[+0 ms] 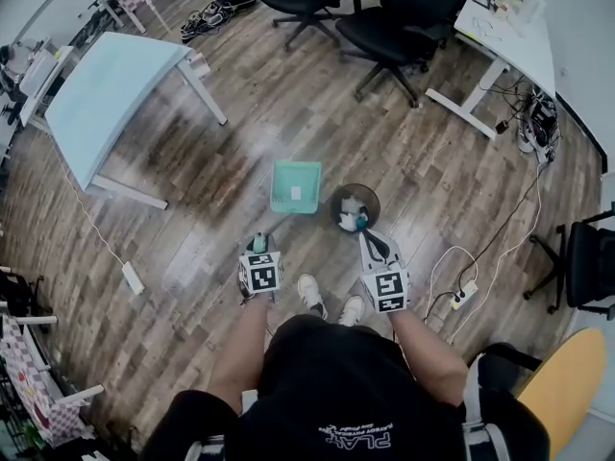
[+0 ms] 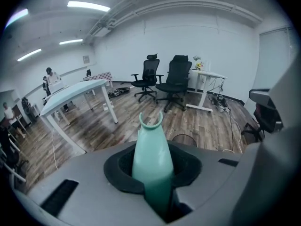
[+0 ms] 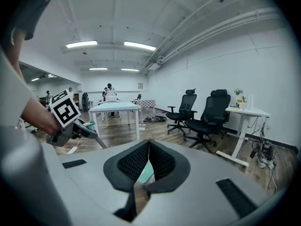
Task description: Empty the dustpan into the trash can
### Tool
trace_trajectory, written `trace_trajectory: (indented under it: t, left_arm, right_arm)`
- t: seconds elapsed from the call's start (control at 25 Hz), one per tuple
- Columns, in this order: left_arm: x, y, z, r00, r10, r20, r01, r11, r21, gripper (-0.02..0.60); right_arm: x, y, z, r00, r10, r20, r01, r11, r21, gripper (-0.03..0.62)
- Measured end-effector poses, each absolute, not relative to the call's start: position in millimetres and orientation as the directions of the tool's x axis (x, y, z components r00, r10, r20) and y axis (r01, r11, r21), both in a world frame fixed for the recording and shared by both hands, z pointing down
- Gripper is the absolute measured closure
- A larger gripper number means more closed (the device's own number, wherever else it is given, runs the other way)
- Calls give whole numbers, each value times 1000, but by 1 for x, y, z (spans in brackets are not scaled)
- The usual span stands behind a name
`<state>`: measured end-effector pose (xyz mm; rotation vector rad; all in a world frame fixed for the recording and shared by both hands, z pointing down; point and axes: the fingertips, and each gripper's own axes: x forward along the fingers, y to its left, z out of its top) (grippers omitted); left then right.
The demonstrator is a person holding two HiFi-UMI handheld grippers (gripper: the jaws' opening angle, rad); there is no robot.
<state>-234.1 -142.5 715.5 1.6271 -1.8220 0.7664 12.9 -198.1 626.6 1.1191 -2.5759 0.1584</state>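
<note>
A teal dustpan [image 1: 295, 185] hangs level above the wood floor ahead of my feet, at the far end of a long handle. My left gripper [image 1: 258, 246] is shut on that teal handle [image 2: 151, 149], whose hooked tip sticks out past the jaws. Just right of the pan stands the round dark trash can [image 1: 356, 207], with white scraps and something teal inside; it shows as a dark ring [image 2: 184, 139] in the left gripper view. My right gripper [image 1: 371, 245] is near the can's rim, shut with nothing held; its pads [image 3: 160, 157] meet at the tips.
A pale blue table [image 1: 106, 89] stands at the left. Black office chairs [image 1: 404, 17] and a white desk [image 1: 509, 27] are at the back. Cables and a power strip [image 1: 461, 296] lie on the floor at the right, and another strip [image 1: 133, 277] lies at the left.
</note>
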Motion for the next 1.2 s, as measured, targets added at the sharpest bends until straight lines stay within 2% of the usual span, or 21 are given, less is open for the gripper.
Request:
trace_trajectory:
  t: [0.52, 1.2]
  left_arm:
    - [-253, -167, 811, -56, -539, 840, -993, 116, 8, 483]
    - [-238, -181, 892, 2, -407, 913, -998, 60, 29, 483]
  right_arm:
    - [-40, -223, 684, -628, -654, 421, -746, 661, -86, 571]
    - [-23, -212, 725, -587, -628, 511, -759, 647, -75, 571]
